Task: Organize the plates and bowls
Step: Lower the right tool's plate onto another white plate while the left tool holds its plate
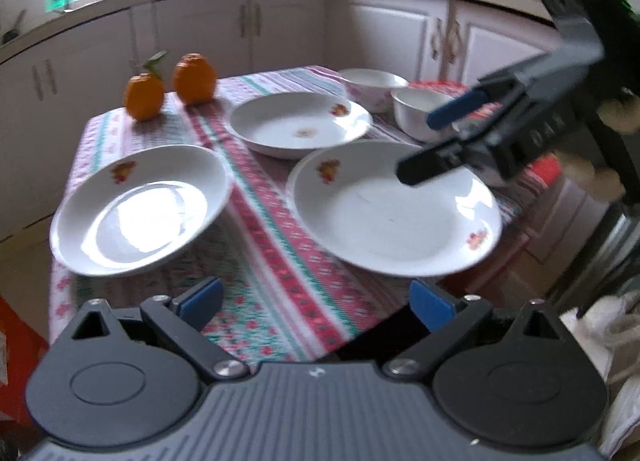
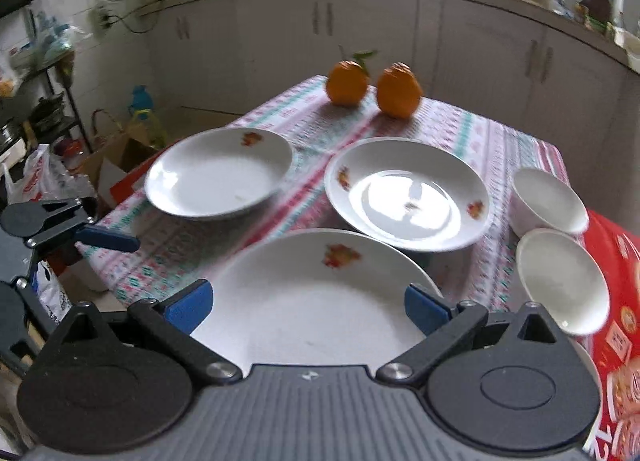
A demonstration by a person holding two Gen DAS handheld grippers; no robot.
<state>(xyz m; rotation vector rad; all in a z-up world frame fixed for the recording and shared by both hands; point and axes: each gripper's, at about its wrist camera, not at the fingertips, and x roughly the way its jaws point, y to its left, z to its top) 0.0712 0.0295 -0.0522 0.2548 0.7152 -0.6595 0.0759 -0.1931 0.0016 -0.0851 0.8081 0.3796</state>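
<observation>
Three white plates with fruit prints lie on a striped tablecloth. From the left wrist view, one plate is at the left, one plate is farther back, and one plate is at the right. Two white bowls stand behind them at the right. My left gripper is open at the table's near edge, holding nothing. My right gripper hangs open just above the nearest plate, not touching it. It also appears as the right gripper over that plate.
Two oranges sit at the table's far corner. A red box lies beside the bowls. Bags and a cardboard box crowd the floor left of the table. White cabinets line the wall behind.
</observation>
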